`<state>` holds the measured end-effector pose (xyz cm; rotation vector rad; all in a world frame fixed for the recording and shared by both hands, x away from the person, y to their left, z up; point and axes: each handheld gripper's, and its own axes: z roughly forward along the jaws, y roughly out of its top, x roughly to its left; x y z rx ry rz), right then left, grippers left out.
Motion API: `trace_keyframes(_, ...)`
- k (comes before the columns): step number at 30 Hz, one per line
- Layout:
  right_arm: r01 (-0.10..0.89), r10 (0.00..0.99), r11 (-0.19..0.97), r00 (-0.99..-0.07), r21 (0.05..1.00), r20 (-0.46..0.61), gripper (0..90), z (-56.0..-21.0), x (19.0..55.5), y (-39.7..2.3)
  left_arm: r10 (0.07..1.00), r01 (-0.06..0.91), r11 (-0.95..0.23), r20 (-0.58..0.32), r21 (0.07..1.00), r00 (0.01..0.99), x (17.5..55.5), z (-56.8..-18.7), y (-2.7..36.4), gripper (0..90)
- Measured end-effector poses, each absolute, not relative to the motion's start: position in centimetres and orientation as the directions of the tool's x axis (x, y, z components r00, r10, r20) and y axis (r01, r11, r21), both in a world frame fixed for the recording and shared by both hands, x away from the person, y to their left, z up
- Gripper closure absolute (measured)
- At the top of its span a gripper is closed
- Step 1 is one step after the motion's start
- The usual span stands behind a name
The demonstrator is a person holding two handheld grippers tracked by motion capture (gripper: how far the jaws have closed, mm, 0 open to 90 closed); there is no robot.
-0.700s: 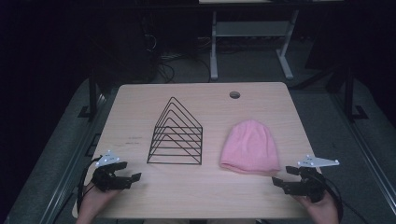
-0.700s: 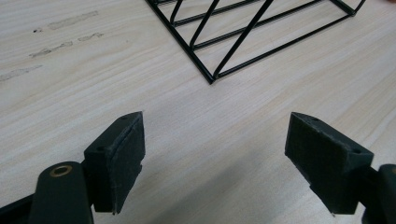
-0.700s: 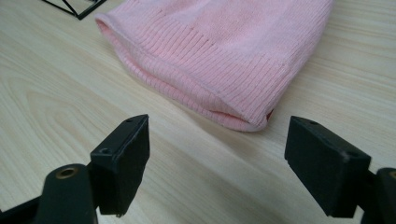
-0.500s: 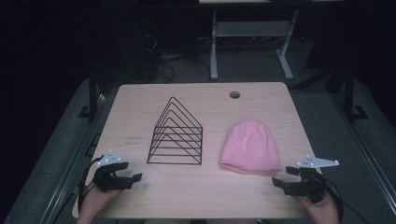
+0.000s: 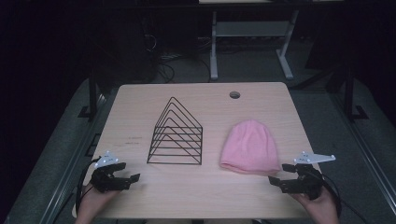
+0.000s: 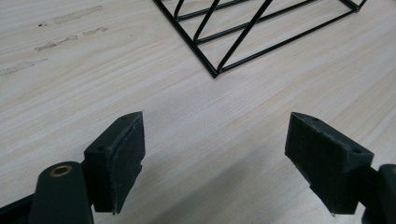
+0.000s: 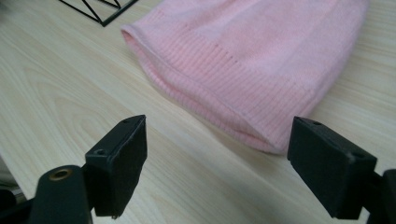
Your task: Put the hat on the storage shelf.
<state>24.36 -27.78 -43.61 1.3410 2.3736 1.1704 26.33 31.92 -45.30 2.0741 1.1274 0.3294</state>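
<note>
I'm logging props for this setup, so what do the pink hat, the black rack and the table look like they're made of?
Pink hat: soft knit fabric, matte, with ribbing visible along its brim.
Black rack: thin wire, probably coated metal, with a slight sheen on the rods.
Table: pale wood-grain surface, possibly laminate; smooth, with faint scuff marks.

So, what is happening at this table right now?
A person holds the left tongs and the right tongs low at the near edge of the table, both open and empty. A pink hat lies flat in front of the right tongs, and a black wire rack stands beyond the left tongs. Nothing is gripped yet.
</note>
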Motion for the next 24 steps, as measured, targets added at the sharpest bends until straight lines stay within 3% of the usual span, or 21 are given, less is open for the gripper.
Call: trace_keyframes(24, 0.655, 0.765, 0.356, -0.614, 0.666, 0.195, 16.8, -40.1, 29.0, -26.1, 0.801, 0.623, -0.337, -0.133, 0.706, 0.584, 26.5, -45.5, 31.7, 20.2)
